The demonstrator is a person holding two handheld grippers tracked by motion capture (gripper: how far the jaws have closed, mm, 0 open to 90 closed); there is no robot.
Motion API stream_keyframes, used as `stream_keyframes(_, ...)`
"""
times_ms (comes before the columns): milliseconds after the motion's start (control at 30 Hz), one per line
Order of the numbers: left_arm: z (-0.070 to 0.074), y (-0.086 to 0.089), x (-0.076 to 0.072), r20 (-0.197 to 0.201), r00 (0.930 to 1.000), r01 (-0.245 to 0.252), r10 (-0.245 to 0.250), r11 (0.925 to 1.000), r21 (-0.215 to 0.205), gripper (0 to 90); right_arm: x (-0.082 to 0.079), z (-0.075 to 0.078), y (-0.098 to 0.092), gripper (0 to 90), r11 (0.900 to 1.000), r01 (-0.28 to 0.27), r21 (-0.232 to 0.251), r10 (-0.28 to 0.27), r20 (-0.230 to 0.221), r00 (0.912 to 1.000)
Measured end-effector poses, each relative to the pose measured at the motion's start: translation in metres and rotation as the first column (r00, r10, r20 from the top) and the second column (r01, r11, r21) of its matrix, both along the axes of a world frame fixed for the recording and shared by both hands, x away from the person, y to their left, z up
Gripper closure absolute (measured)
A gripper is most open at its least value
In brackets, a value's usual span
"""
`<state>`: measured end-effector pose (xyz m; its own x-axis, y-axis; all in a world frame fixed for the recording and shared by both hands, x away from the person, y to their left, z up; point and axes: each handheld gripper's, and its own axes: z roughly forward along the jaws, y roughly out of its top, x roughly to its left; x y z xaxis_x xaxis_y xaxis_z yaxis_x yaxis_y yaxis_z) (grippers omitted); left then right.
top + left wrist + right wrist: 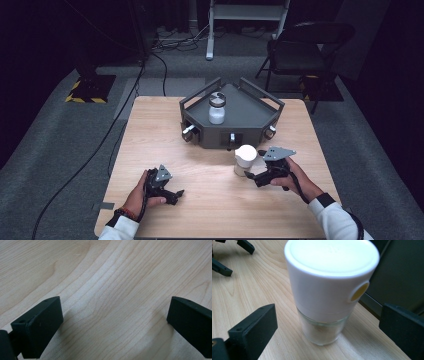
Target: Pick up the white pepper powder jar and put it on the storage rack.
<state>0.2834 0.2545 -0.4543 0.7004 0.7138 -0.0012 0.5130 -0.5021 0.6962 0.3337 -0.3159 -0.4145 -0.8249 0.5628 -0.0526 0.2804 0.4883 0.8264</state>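
Note:
A glass jar [245, 159] with a tall white cap stands on the wooden table [210, 210], just in front of a dark grey tray [260, 97]. In the right gripper view the jar [324, 290] shows a yellow button on its cap and pale powder at the bottom. My right gripper [253, 167] [328, 312] is open, a jaw on each side of the jar, touching neither side. My left gripper [177, 196] [113, 307] rests low over bare wood at the front left, open and holding nothing. A second jar [217, 109] with a dark lid and white contents stands in the tray.
The tray has raised rails and several knobs [189, 131] on its front faces. Beyond the table are a folding chair [305, 50], a desk frame and cables on the grey floor. The left gripper's fingers [245, 246] appear far off in the right gripper view.

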Motion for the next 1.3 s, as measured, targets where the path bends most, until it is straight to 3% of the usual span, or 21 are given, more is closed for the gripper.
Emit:
stream_keyframes(433,0.0,0.0,0.0,-0.001,1.0,0.002,-0.002,1.0,0.0,0.1,0.015,-0.011,0.009,3.0,0.998,0.025,0.05,-0.024,-0.028,0.9993)
stream_keyframes(633,0.0,0.0,0.0,-0.001,1.0,0.002,-0.002,1.0,0.0,0.1,0.019,-0.02,0.01,8.9,0.994,0.049,0.094,-0.045,-0.047,0.9979)
stream_keyframes(800,0.0,0.0,0.0,0.0,1.0,0.002,-0.002,1.0,0.0,0.1,0.022,-0.029,0.008,13.3,0.989,0.062,0.135,-0.05,-0.092,0.9945)
stream_keyframes(1033,0.0,0.0,0.0,-0.001,1.0,0.002,-0.002,1.0,0.0,0.1,0.02,-0.039,0.008,25.2,0.987,0.038,0.158,-0.026,-0.076,0.9968)
stream_keyframes(1300,0.0,0.0,0.001,0.0,1.0,0.004,-0.004,1.0,0.0,0.1,0.018,-0.04,0.009,27.1,0.988,0.032,0.151,-0.024,-0.053,0.9983)
